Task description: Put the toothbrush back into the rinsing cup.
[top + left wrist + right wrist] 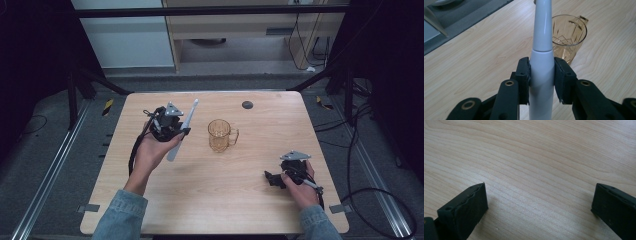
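Left tongs (541, 75): clenched on white toothbrush handle (541, 45), beside amber mug (567, 37).
Right tongs (539, 202): released, over bare bench (536, 157).

I can read no text, label, brand or number anywhere from here. The white electric toothbrush (541, 62) carries no print on the side that faces me, and the amber glass mug (567, 37) bears only a cut pattern, no lettering. The nearest thing to a sign is the yellow-and-black hazard tape (108, 106) on the floor at either side of the table (215, 200), and it has no words on it.
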